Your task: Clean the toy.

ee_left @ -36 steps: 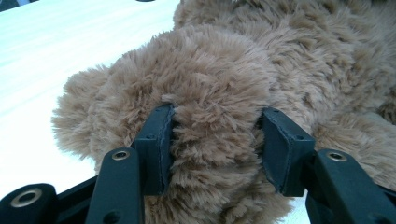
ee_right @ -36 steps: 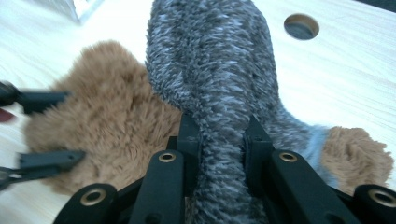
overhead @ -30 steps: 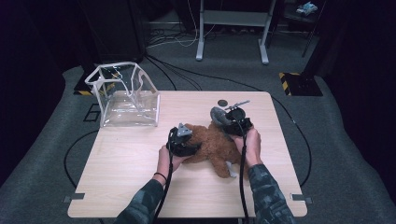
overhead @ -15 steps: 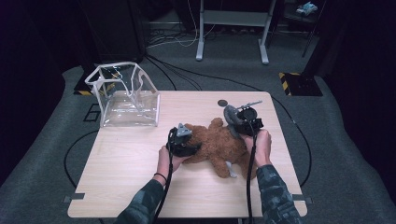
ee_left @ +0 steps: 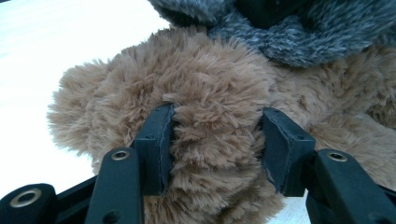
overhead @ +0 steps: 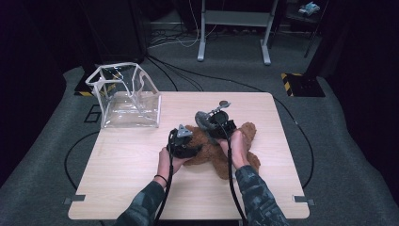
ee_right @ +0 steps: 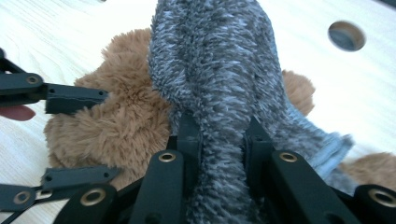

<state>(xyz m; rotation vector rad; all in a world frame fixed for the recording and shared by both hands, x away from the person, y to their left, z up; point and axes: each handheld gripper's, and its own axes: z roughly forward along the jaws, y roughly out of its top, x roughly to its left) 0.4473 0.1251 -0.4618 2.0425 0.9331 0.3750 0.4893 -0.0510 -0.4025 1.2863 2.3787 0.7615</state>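
Note:
A brown teddy bear [overhead: 247, 134] lies in the middle of the wooden table [overhead: 122, 179]. My left gripper [overhead: 196, 149] is shut on a tuft of the bear's fur [ee_left: 215, 140], its pads sunk into the plush from both sides. My right gripper [overhead: 211, 123] hovers over the bear, shut on a grey fuzzy cloth [ee_right: 215, 60] with a pale blue lining, which drapes over the teddy bear [ee_right: 121, 121]. The same grey cloth [ee_left: 299, 32] lies across the top of the left gripper view. The left gripper's fingers [ee_right: 70, 99] reach into the fur at the left of the right gripper view.
A clear plastic bag [overhead: 124, 96] with white trim stands open at the table's back left. A round hole [overhead: 225, 103] is in the tabletop behind the bear. Cables and a metal stand [overhead: 233, 19] are on the floor beyond the table.
My right gripper, still holding the grey cloth, first drifted right, then swung back left over the bear. The left gripper kept its hold and place.

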